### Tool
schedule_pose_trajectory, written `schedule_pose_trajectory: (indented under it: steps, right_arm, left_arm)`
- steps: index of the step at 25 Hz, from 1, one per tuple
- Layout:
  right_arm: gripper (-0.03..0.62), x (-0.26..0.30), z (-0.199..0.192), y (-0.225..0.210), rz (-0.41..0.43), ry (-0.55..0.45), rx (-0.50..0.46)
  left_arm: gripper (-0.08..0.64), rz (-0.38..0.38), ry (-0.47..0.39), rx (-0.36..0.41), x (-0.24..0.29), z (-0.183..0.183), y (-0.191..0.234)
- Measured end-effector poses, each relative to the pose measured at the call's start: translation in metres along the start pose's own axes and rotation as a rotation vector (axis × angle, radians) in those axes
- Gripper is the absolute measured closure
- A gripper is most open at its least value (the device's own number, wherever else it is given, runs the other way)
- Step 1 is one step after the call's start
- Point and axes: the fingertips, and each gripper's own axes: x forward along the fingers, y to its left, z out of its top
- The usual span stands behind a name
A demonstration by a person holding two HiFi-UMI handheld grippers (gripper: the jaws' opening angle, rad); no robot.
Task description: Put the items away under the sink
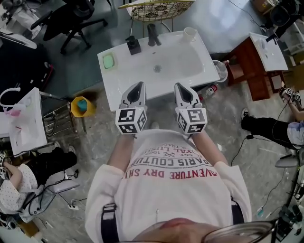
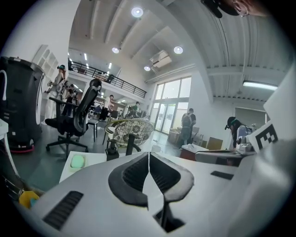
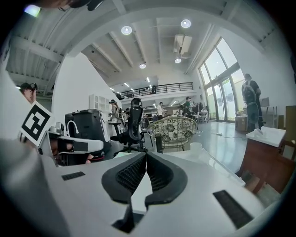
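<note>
The white sink (image 1: 142,80) stands in front of me. On its rim are a green soap (image 1: 109,61), a black dispenser (image 1: 133,45), a black faucet (image 1: 152,34) and a white cup (image 1: 189,32). My left gripper (image 1: 138,86) and right gripper (image 1: 180,87) hover side by side over the sink's near edge, both shut and holding nothing. In the left gripper view the left gripper (image 2: 149,155) points at the soap (image 2: 77,161) and dispenser (image 2: 111,150). In the right gripper view the right gripper (image 3: 146,155) points toward the faucet (image 3: 159,142) and cup (image 3: 196,146).
On the floor right of the sink lie a bottle (image 1: 209,89) and a white bucket (image 1: 220,70). A yellow container (image 1: 81,106) and a wire rack (image 1: 59,119) stand at the left. A wicker chair (image 1: 156,9) is behind the sink, a wooden cabinet (image 1: 254,66) to the right.
</note>
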Motion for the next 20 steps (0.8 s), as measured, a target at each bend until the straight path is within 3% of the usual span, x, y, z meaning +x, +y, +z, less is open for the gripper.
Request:
schedule_pose_trajectory:
  steps: [8,20]
  right_arm:
    - [0.567,0.069,0.006,-0.023,0.059,0.035,0.014]
    - [0.568,0.172,0.014,-0.005,0.354,0.094,-0.049]
  left_arm:
    - [0.532,0.087,0.039,-0.030,0.039,0.004,0.034]
    - [0.532,0.338,0.016,-0.082,0.066,0.010,0.081]
